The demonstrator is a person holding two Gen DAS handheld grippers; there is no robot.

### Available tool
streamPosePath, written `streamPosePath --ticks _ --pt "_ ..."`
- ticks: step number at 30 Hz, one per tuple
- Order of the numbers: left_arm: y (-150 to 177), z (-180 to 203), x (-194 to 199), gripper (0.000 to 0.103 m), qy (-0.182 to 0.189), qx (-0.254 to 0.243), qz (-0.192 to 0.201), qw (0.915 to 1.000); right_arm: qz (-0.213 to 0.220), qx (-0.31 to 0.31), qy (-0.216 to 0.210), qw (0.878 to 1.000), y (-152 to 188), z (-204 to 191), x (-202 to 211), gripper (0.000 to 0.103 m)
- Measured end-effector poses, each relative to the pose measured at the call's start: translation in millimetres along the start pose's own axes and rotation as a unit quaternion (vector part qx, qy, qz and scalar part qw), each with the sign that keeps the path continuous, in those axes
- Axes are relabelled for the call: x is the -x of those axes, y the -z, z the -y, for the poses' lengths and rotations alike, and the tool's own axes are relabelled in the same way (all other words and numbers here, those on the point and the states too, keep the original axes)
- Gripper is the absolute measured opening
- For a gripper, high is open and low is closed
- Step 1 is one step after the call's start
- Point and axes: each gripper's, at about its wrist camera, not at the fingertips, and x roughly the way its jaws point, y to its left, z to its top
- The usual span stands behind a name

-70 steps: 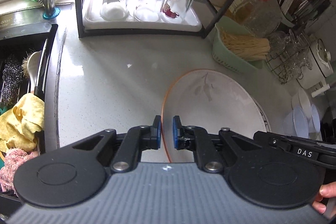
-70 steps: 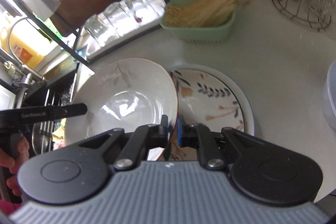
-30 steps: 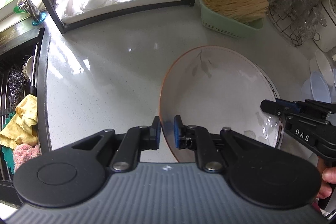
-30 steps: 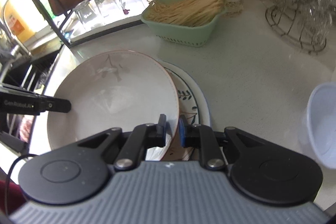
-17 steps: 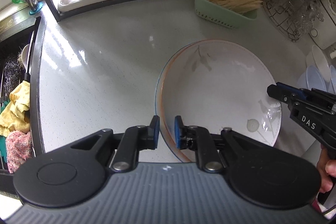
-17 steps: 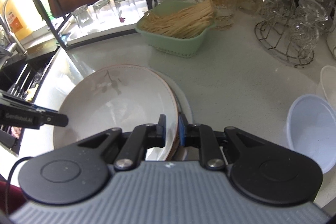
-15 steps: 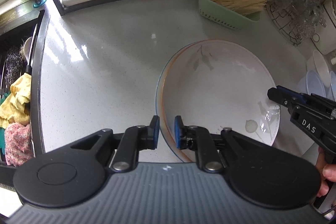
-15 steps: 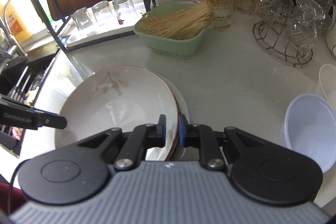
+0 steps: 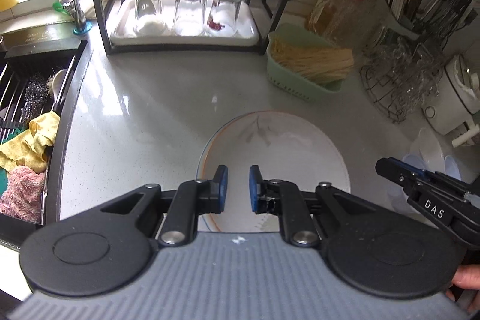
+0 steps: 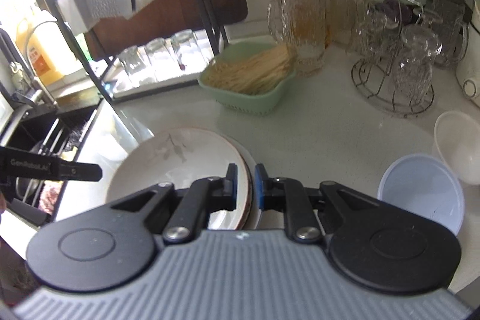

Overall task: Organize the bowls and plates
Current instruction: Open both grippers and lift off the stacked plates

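A white plate with a grey leaf print and orange rim [image 9: 279, 158] lies flat on the counter, stacked on another plate whose edge shows in the right wrist view [image 10: 253, 170]. It also shows in the right wrist view [image 10: 180, 164]. My left gripper [image 9: 238, 188] is open above the plate's near left part, holding nothing. My right gripper [image 10: 246, 185] is open, its jaws astride the stack's right rim without gripping it. The right gripper also shows in the left wrist view [image 9: 390, 170]. A lilac bowl [image 10: 420, 194] and a white bowl [image 10: 459, 146] sit to the right.
A green basket of sticks [image 9: 309, 65] stands behind the plates. A black rack holds a white tray [image 9: 120, 32] with three upturned glasses. A wire stand of glass cups [image 10: 396, 74] is at the back right. The sink with cloths [image 9: 30, 140] is at the left.
The plate has come down flat onto the other plate. Both grippers have opened, let go of its rim and drawn back and up a little.
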Motion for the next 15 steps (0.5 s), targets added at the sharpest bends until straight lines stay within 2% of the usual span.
streamPosePath --ticks 7,15 --pt "6.7 28.7 42.8 0.016 0.012 -0.004 0.057 0.9983 0.035 -0.004 -0.015 0.999 -8.1 1.3 38.3 0.016" --pt "17.6 38.5 74.4 0.016 0.025 -0.038 0.084 0.9954 0.063 -0.014 -0.020 0.998 -1.1 -11.6 75.2 0.016"
